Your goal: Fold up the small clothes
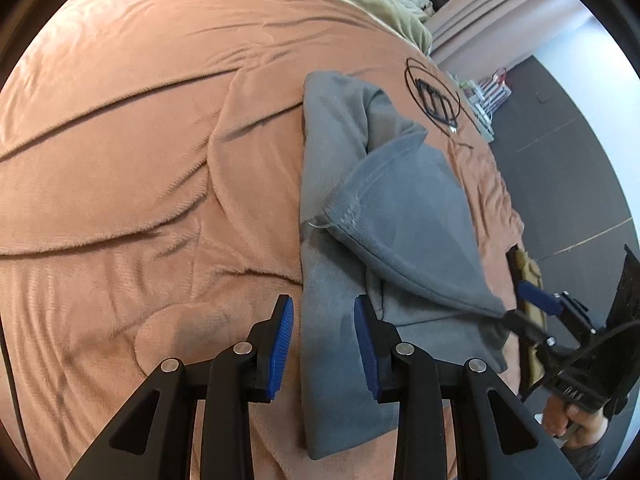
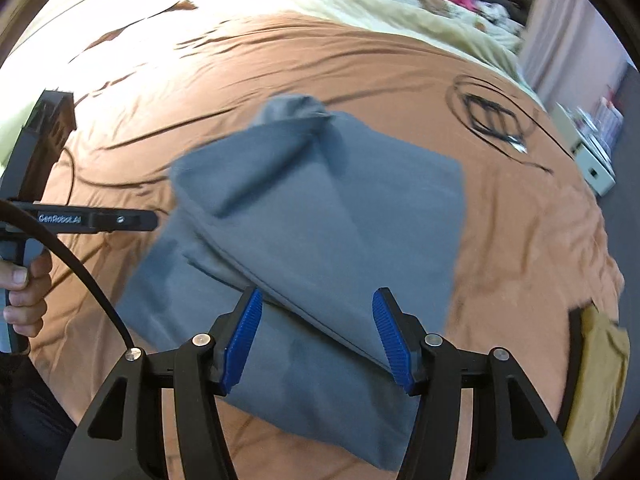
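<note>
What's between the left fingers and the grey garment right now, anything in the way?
Nothing visible. The left gripper hangs open directly over the grey garment on the brown blanket; the coiled black cable lies beyond it.

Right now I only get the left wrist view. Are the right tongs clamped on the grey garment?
Observer: No. The right wrist view shows the right tongs open, with their pads clear of the grey garment beneath them.
Operator: How does the cloth lie on its right side?
Observer: It ends in a straight edge, flat on the brown bedspread.
Operator: And my left tongs, seen from there?
Observer: The left tongs appear side-on, with their tip by the garment's left edge. I cannot tell whether they touch it.
</note>
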Demonstrator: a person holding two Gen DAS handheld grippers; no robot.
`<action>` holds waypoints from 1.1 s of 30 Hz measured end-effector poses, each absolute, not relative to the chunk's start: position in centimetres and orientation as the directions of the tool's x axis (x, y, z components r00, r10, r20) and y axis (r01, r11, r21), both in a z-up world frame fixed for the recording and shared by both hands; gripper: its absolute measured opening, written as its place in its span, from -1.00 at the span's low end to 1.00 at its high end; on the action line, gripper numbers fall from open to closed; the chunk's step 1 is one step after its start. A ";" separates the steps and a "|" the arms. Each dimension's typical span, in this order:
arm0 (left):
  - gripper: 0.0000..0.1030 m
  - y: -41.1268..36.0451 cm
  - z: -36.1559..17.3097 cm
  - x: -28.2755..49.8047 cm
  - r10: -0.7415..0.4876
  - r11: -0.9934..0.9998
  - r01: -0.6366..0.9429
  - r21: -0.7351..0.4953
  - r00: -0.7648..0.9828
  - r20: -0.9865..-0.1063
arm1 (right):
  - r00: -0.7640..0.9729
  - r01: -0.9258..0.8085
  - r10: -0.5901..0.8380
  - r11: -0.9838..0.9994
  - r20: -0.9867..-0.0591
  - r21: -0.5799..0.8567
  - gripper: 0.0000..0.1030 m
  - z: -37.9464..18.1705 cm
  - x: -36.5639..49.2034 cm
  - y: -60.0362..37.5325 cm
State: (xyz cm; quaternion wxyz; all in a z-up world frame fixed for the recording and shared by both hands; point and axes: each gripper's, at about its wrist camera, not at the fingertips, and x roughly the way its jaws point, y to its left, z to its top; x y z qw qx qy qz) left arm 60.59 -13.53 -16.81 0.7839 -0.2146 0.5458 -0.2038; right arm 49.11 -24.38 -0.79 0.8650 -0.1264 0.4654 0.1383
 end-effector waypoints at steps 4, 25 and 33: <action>-0.47 -12.5 -17.3 60.8 -0.573 0.807 0.065 -0.586 0.321 -0.754 | 0.516 -0.421 0.134 0.900 -0.846 -0.114 0.04 -1.5 50.0 -21.7; -0.67 -9.9 -18.3 62.2 -0.644 0.734 -0.002 -0.679 0.312 -0.698 | 0.542 -0.529 0.157 0.827 -0.825 -0.190 -0.99 -2.8 53.5 -15.8; -0.67 -11.2 -18.3 62.1 -0.640 0.740 0.013 -0.672 0.320 -0.699 | 0.602 -0.444 0.131 0.875 -0.787 -0.194 -1.00 0.6 54.0 -20.1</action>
